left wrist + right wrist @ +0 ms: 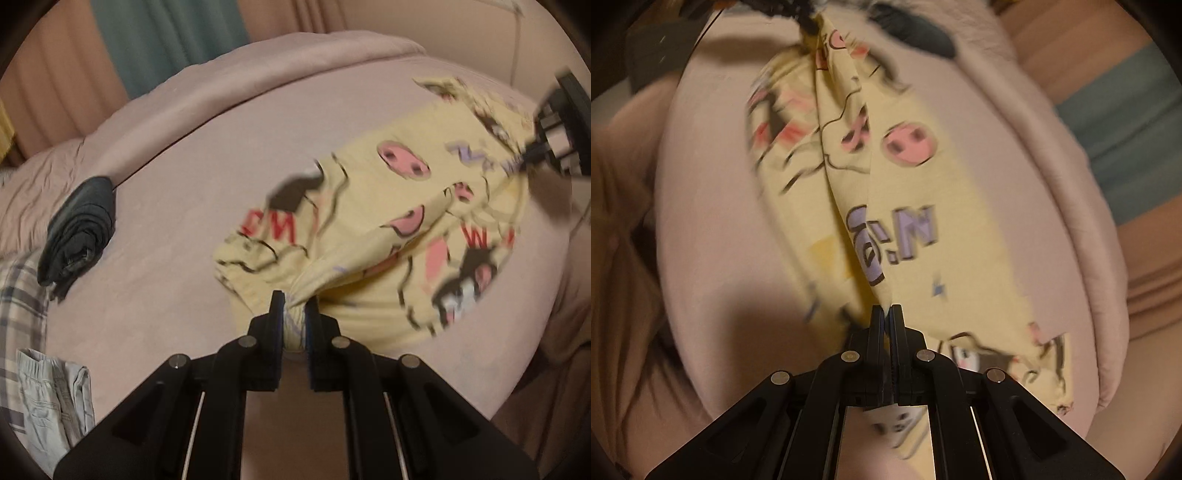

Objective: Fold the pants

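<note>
Left wrist: both grippers, left gripper point(294, 306) and right gripper point(885, 314), pinch soft yellow pants point(373, 221).

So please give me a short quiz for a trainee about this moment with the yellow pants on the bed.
1. True or false: both grippers are shut on the yellow pants.
2. Which dark item lies beside the pants in the left wrist view? A) rolled dark garment B) shoe C) pillow
3. Fill in: the pants hang stretched between the left gripper and the ____ gripper.

Key: 1 true; 2 A; 3 right.
</note>
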### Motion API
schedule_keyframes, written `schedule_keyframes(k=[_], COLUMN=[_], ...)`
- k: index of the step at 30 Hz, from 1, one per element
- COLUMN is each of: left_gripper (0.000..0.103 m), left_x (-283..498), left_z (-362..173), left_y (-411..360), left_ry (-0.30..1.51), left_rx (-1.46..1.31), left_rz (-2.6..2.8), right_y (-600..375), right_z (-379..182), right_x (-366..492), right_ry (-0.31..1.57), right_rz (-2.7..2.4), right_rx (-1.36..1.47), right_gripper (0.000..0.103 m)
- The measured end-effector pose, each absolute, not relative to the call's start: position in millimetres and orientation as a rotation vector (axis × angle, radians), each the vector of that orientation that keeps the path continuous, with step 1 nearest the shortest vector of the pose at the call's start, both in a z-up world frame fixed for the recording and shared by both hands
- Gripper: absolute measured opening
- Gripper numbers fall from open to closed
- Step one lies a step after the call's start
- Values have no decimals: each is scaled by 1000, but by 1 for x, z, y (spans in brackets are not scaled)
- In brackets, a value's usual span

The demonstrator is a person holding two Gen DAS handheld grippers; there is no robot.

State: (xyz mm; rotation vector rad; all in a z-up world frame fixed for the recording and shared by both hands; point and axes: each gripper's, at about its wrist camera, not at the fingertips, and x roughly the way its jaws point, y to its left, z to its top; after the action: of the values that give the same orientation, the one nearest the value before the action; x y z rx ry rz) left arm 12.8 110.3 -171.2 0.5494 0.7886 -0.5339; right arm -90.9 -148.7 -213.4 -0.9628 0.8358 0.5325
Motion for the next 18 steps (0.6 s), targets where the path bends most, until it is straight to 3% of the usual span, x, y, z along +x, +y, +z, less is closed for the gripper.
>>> schedule_keyframes(k=[4,14,18], left_gripper=[9,9,9], left_x=[23,36,31], left_z=[-179,-131,-150], left_y=[115,121,121], left_ry=[807,640,683], left_rx=[576,570,621], left_rz=[-502,-466,-488], right_y=[-146,-139,-125], right_z=[-217,-187,-200], right_x=[-89,-94,-105], right_ry=[850,762,790], right_rz=[538,507,575], right_rx=[-972,-934,-945], right_gripper=[3,3,3])
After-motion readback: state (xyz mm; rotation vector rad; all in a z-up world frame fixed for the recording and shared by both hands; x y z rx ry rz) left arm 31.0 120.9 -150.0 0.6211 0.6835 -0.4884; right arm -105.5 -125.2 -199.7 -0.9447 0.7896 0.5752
